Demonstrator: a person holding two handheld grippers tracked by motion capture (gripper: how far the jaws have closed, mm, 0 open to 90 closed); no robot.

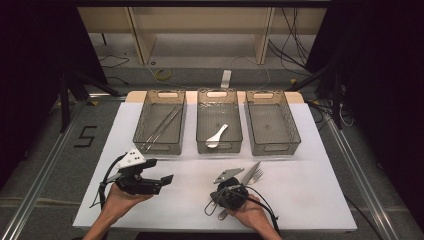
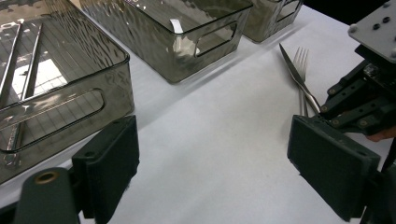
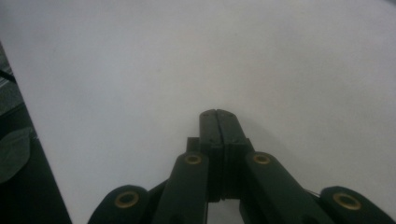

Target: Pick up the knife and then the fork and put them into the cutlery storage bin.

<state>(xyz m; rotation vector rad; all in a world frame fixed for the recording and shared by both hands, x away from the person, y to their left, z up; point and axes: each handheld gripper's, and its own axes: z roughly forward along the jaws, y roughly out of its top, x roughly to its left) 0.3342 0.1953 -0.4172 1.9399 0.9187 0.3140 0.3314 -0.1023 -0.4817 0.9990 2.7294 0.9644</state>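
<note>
White counter (image 1: 310,200) near its front edge: left hand-held gripper (image 1: 162,181) with jaws spread wide, grasping nothing; right hand-held gripper (image 3: 218,122) clenched, empty. Knife (image 1: 251,172) and fork (image 1: 257,175) lie just beside it; three bins along the far edge.

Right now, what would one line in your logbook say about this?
left gripper: open, empty | right gripper: shut, empty | knife, fork: on table | spoon: middle bin | chopsticks: left bin

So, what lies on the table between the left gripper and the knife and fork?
Nothing: in the left gripper view, bare white table stretches from the open left gripper to the knife and fork.
</note>
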